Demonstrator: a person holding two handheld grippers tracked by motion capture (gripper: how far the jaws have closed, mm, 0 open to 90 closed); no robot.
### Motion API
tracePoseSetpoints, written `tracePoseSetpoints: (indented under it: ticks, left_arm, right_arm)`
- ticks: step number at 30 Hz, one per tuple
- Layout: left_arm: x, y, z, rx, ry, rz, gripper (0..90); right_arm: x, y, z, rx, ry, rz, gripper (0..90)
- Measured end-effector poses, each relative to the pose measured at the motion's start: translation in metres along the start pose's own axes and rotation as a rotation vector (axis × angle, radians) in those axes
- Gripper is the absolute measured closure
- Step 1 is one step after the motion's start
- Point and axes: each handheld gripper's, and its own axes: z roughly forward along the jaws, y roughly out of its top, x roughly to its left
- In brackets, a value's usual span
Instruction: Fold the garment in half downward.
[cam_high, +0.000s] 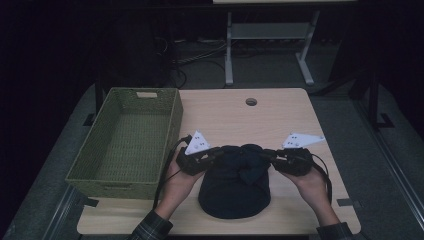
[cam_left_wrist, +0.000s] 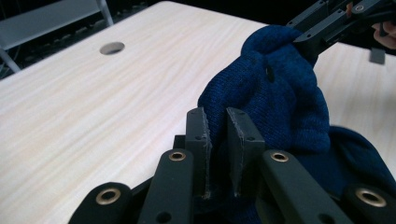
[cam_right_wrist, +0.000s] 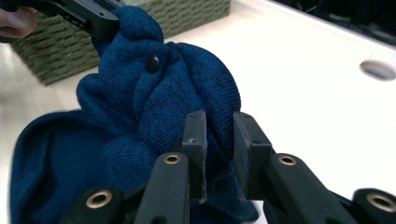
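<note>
A dark blue knit garment (cam_high: 235, 182) lies at the near middle of a pale wood-grain table (cam_high: 225, 117) with a round cable hole (cam_high: 251, 102), and a green woven basket (cam_high: 127, 142) stands at the table's left side. The left gripper (cam_high: 216, 153) and the right gripper (cam_high: 266, 153) each have their jaws clamped on a bunched fold of the garment. Beyond the table, the dim room holds a grey metal table frame (cam_high: 270, 37) and cables on a dark floor.

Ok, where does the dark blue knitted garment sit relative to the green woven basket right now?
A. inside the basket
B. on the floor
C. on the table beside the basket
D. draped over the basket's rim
C: the dark blue knitted garment lies on the light wooden table, to the right of the green woven basket, apart from its wall.
</note>
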Motion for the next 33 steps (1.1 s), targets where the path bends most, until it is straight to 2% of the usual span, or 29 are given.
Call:
tracePoseSetpoints:
  ticks: [2, 8, 11, 14, 19, 27, 30, 33]
  left_arm:
    - [-0.004, -0.005, -0.001, 0.014, -0.003, 0.006, 79.3]
    - [-0.016, -0.023, 0.002, 0.075, -0.018, 0.027, 79.3]
    - [-0.021, -0.033, 0.004, 0.101, -0.038, 0.015, 79.3]
    - [-0.025, -0.041, 0.006, 0.132, -0.052, 0.022, 79.3]
    - [-0.03, -0.051, 0.008, 0.156, -0.084, 0.0, 79.5]
    - [-0.028, -0.051, 0.018, 0.163, -0.064, -0.005, 79.5]
    - [-0.024, -0.048, 0.024, 0.161, -0.034, 0.002, 79.5]
    - [-0.017, -0.044, 0.031, 0.158, 0.017, 0.02, 79.5]
  right_arm:
    - [0.003, -0.004, -0.001, 0.007, 0.015, 0.019, 75.8]
    - [0.018, -0.024, 0.0, 0.058, 0.043, 0.033, 75.9]
    - [0.024, -0.035, 0.003, 0.086, 0.051, 0.049, 76.3]
    - [0.028, -0.043, 0.007, 0.127, 0.057, 0.064, 76.8]
    - [0.032, -0.053, 0.012, 0.175, 0.048, 0.061, 77.9]
    - [0.025, -0.052, 0.024, 0.199, 0.016, 0.039, 78.2]
    - [0.018, -0.048, 0.03, 0.193, -0.017, 0.026, 78.1]
    - [0.01, -0.043, 0.037, 0.185, -0.038, 0.025, 78.1]
